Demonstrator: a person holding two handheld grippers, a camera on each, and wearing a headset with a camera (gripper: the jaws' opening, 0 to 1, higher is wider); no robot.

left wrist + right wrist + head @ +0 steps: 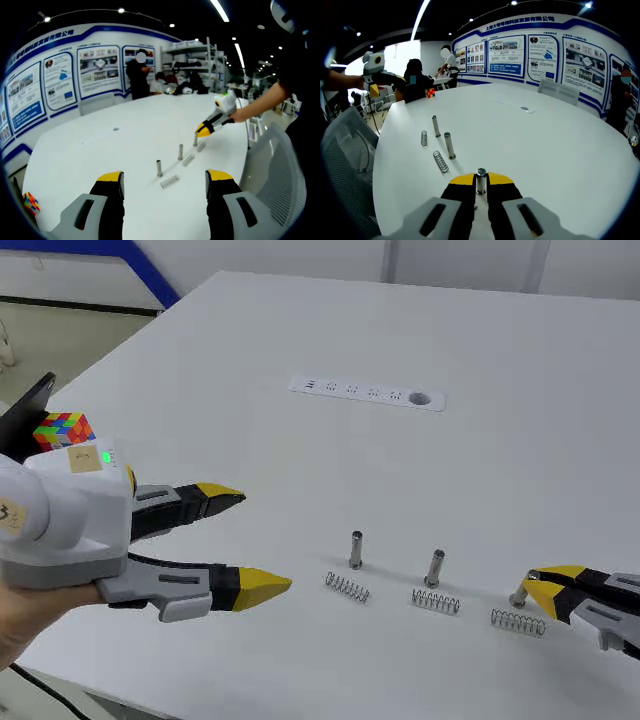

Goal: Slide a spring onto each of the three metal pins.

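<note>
Three short metal pins stand in a row on the white table (300,330): left pin (356,548), middle pin (435,567), right pin (518,594). A loose spring lies in front of each: left spring (347,587), middle spring (436,601), right spring (518,622). My right gripper (535,582) comes in from the right, and its yellow tips are closed around the right pin (480,172). The right gripper view shows that pin upright between the jaws of the right gripper (480,179). My left gripper (266,540) hovers to the left of the row, open and holding nothing.
A white power strip (368,393) lies flat further back on the table. A Rubik's cube (62,430) sits near the left edge, behind my left gripper. Several people and chairs are beyond the table in the gripper views.
</note>
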